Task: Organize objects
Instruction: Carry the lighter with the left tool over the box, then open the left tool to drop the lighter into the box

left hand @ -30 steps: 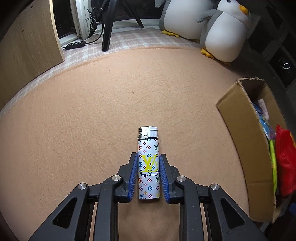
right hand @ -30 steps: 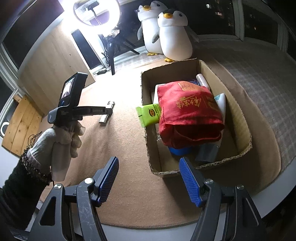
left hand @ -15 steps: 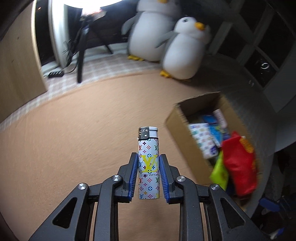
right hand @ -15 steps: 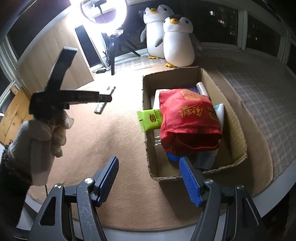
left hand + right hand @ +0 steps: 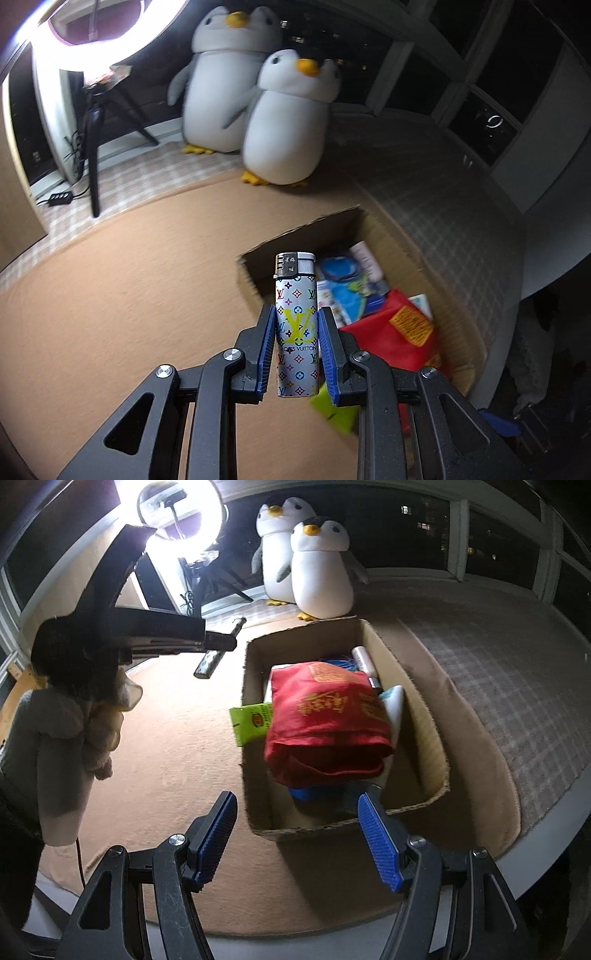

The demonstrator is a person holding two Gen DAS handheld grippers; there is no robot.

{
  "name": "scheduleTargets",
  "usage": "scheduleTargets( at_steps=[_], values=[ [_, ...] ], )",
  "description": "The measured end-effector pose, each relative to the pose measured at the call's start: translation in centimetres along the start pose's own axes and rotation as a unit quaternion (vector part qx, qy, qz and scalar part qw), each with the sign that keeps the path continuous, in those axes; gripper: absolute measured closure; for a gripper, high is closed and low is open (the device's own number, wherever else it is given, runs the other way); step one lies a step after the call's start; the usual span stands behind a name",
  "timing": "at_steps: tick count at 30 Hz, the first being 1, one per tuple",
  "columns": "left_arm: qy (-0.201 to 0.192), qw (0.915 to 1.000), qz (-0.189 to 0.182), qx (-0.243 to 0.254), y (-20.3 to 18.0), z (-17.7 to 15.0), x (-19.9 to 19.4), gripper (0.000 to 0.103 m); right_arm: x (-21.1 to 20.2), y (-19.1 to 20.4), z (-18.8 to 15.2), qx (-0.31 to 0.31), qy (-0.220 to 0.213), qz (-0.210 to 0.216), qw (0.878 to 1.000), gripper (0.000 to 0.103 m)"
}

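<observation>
A white lighter (image 5: 297, 325) with a coloured monogram print stands upright between the blue pads of my left gripper (image 5: 297, 317), which is shut on it and holds it in the air above the near left edge of an open cardboard box (image 5: 255, 284). In the right wrist view the same lighter (image 5: 220, 648) hangs just left of the box (image 5: 255, 812), held by the left gripper (image 5: 216, 644) in a gloved hand (image 5: 70, 731). My right gripper (image 5: 297, 834) is open with nothing between its fingers, low over the box's near wall.
The box holds a red pouch (image 5: 328, 723), a green packet (image 5: 253, 720), a blue item and other small goods. Two plush penguins (image 5: 317, 572) stand behind it. A ring light on a tripod (image 5: 181, 520) stands at the back left. Tan mat (image 5: 173, 738) covers the tabletop.
My left gripper rose with the lighter and swung right, from over the bare mat to above the box's edge. The right gripper barely shifted.
</observation>
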State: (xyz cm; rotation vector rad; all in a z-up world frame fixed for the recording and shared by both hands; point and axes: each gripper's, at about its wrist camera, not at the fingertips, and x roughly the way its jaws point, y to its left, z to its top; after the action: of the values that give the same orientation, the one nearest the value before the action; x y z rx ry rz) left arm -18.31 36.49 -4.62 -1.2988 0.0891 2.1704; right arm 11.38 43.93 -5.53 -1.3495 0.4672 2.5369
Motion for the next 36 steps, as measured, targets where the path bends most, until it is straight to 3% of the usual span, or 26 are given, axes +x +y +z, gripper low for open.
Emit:
scheduleTargets(
  at_steps=[17,27,28,29,31,36],
  values=[
    [0.014,0.9993,-0.018,0.028,-5.8,2.4,4.6,0.078,-0.2,-4.6,-1.2,0.032,0.011,-0.014,0.999,0.039],
    [0.015,0.9994,-0.015,0.029,-6.8,2.9,5.3,0.077,-0.2,-5.6,-1.3,0.041,0.012,-0.016,0.999,0.039],
    [0.016,0.9994,-0.015,0.027,-6.7,2.9,5.3,0.069,-0.2,-5.6,-1.3,0.041,0.012,-0.016,0.999,0.039],
    [0.017,0.9994,-0.016,0.023,-6.6,2.9,5.3,0.053,-0.2,-5.7,-1.3,0.042,0.012,-0.016,0.999,0.039],
    [0.009,0.9997,-0.014,0.021,-6.4,2.9,4.9,0.039,-0.2,-5.7,-1.3,0.043,0.011,-0.016,0.999,0.039],
    [0.008,0.9997,-0.008,0.019,-5.7,2.9,4.2,0.039,-0.1,-5.3,-1.2,0.039,0.012,-0.014,0.999,0.039]
  ],
)
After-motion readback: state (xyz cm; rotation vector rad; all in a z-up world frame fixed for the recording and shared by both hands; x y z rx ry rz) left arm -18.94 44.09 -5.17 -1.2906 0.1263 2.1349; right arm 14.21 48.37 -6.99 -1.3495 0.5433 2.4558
